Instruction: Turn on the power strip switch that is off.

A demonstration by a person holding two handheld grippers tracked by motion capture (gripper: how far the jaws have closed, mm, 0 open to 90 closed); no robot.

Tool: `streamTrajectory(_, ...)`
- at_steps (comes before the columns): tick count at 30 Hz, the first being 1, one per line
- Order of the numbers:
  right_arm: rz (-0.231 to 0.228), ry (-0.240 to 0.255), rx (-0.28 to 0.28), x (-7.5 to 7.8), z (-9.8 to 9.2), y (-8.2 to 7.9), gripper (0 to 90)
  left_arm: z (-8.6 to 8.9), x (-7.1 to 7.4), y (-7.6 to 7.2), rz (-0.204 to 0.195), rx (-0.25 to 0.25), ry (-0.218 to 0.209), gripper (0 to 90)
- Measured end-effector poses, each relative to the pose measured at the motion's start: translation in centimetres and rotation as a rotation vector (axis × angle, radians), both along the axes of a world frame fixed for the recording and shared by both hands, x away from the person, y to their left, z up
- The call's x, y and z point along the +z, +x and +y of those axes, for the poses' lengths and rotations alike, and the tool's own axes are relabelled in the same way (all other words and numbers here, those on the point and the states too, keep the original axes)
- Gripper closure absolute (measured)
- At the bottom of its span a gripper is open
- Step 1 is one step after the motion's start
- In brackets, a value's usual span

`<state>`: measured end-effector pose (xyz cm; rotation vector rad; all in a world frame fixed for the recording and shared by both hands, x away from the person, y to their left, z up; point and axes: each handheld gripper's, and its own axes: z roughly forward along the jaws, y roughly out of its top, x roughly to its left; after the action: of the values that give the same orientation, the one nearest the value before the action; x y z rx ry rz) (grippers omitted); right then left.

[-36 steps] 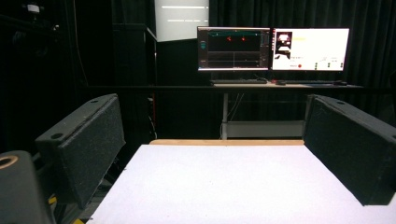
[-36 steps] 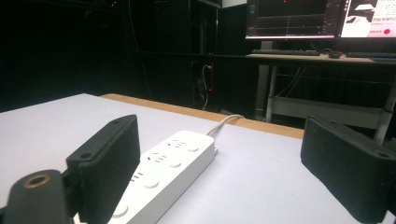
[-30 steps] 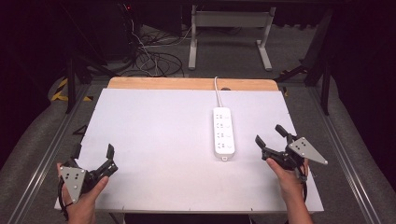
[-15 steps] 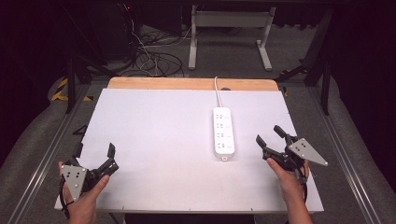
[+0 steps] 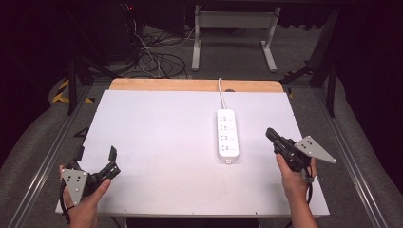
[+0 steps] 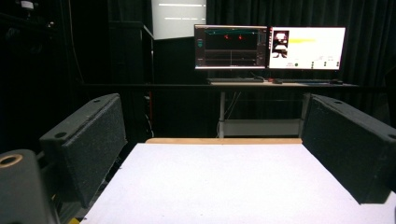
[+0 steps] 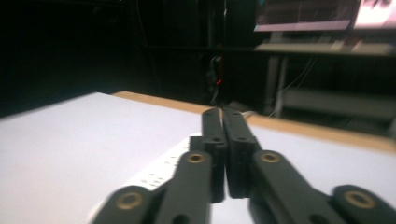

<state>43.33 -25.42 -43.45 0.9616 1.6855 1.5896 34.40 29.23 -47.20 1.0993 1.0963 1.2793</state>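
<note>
From the high view, a white power strip (image 5: 227,134) lies lengthwise on the white table (image 5: 161,137), right of centre, its cord running off the far edge. The right gripper (image 5: 272,135) sits just right of the strip's near half, held apart from it, its jaws having just closed together with nothing between them. The left gripper (image 5: 97,154) rests well to the strip's left, near the table's front corner, jaws spread wide and empty. In the left gripper view, both black pads stand far apart over bare table, with two monitors (image 6: 270,47) beyond. In the right gripper view, the jaws meet flush, and the strip (image 7: 161,170) shows just behind them to the left.
</note>
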Motion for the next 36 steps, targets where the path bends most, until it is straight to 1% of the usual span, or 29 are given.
streamTrajectory(1,0.014,0.005,0.002,0.4,0.2,0.2,90.0,0.0,0.0,0.0,0.0,0.0,0.0,7.3)
streamTrajectory(3,0.035,-0.007,0.004,1.0,0.5,0.8,90.0,0.0,0.0,0.0,0.004,0.0,-0.005,7.4)
streamTrajectory(5,0.061,-0.004,0.009,1.6,0.8,1.6,90.0,0.1,-0.1,-0.1,0.003,0.006,-0.009,7.4)
streamTrajectory(6,0.08,-0.004,0.015,1.9,1.0,2.3,90.0,0.1,-0.1,-0.1,0.003,0.006,-0.009,7.5)
streamTrajectory(7,0.099,-0.016,0.017,2.2,1.3,2.9,90.0,0.1,-0.1,-0.1,0.009,0.01,-0.007,7.5)
streamTrajectory(11,0.166,-0.1,0.015,3.5,3.4,5.4,90.0,0.4,-0.2,0.0,0.012,0.017,-0.004,7.9)
streamTrajectory(12,0.193,-0.118,0.022,3.8,4.0,6.2,90.0,0.4,-0.2,0.0,0.014,0.018,-0.006,8.1)
streamTrajectory(14,0.261,-0.151,0.028,4.3,5.1,7.5,90.0,0.5,-0.2,0.0,0.015,0.019,-0.006,8.3)
streamTrajectory(15,0.299,-0.178,0.029,4.5,5.7,8.4,90.0,0.5,-0.2,0.0,0.015,0.02,-0.005,8.3)
streamTrajectory(16,0.327,-0.204,0.021,4.6,6.3,9.2,90.0,0.5,-0.2,-0.1,0.016,0.021,-0.005,8.3)
streamTrajectory(17,0.369,-0.224,0.014,4.7,7.0,10.3,90.0,0.5,-0.2,-0.1,0.017,0.021,-0.005,8.3)
streamTrajectory(19,0.408,-0.236,-0.021,4.7,7.9,11.6,90.0,0.5,-0.2,-0.2,0.016,0.017,-0.003,8.3)
streamTrajectory(20,0.442,-0.245,-0.03,4.5,8.5,12.5,90.0,0.5,-0.2,-0.2,0.016,0.017,-0.002,8.3)
streamTrajectory(21,0.47,-0.259,-0.036,4.4,9.0,13.0,90.0,0.5,-0.2,-0.2,0.016,0.017,-0.002,8.3)
streamTrajectory(22,0.502,-0.312,-0.054,4.0,9.7,13.8,90.0,0.5,-0.2,-0.3,0.016,0.017,-0.001,8.4)
streamTrajectory(23,0.525,-0.329,-0.054,3.6,10.0,14.3,90.0,0.5,-0.2,-0.3,0.016,0.016,-0.003,8.4)
streamTrajectory(24,0.558,-0.336,-0.06,3.1,10.4,14.9,90.0,0.5,-0.2,-0.3,0.017,0.014,-0.002,8.4)
streamTrajectory(26,0.609,-0.368,-0.078,1.7,10.8,15.9,90.0,0.5,-0.3,-0.3,0.018,0.013,-0.004,8.4)
streamTrajectory(28,0.631,-0.392,-0.089,0.9,10.9,16.4,90.0,0.5,-0.3,-0.4,0.018,0.012,-0.005,8.4)
streamTrajectory(29,0.63,-0.397,-0.096,0.5,10.9,16.6,90.0,0.5,-0.3,-0.4,0.018,0.012,-0.005,8.5)
streamTrajectory(32,0.622,-0.388,-0.085,0.2,10.9,17.0,90.0,0.5,-0.3,-0.3,0.018,0.01,-0.005,8.5)
streamTrajectory(34,0.614,-0.421,-0.074,-0.1,11.3,17.0,90.0,0.4,-0.2,-0.3,0.018,0.008,-0.003,8.6)
streamTrajectory(36,0.621,-0.45,-0.069,-0.6,11.9,17.1,90.0,0.4,-0.2,-0.3,0.017,0.006,-0.003,8.8)
